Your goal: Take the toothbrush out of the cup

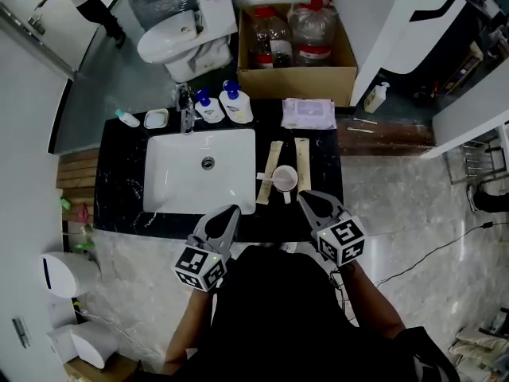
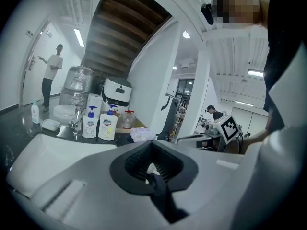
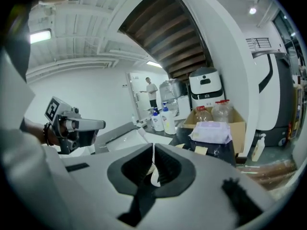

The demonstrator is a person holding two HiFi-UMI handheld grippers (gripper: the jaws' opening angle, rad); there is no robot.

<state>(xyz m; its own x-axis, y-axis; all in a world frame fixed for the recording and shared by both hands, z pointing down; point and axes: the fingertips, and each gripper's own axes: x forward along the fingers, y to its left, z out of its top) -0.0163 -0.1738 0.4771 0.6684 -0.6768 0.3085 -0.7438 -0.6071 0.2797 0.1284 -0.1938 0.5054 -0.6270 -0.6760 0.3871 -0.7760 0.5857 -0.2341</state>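
Observation:
A white cup [image 1: 285, 178] stands on the black counter [image 1: 119, 189] right of the sink [image 1: 199, 169], its handle toward me. A thin white piece, likely the toothbrush [image 1: 262, 177], pokes out at the cup's left side; I cannot make it out clearly. Two beige strips [image 1: 302, 164] lie flat beside the cup. My left gripper [image 1: 231, 212] hovers at the counter's front edge, left of the cup, jaws together and empty. The right gripper [image 1: 305, 199] sits just right of the cup, shut with nothing held. In the gripper views both pairs of jaws meet: the left gripper [image 2: 152, 170] and the right gripper [image 3: 152, 172].
Two soap bottles [image 1: 224, 106], a faucet [image 1: 187, 111] and a soap dish [image 1: 157, 118] line the counter's back. A pack of wipes [image 1: 309, 113] lies at the back right. Behind are a box of big bottles [image 1: 296, 50] and a toilet [image 1: 179, 40]. A person [image 2: 52, 78] stands far off.

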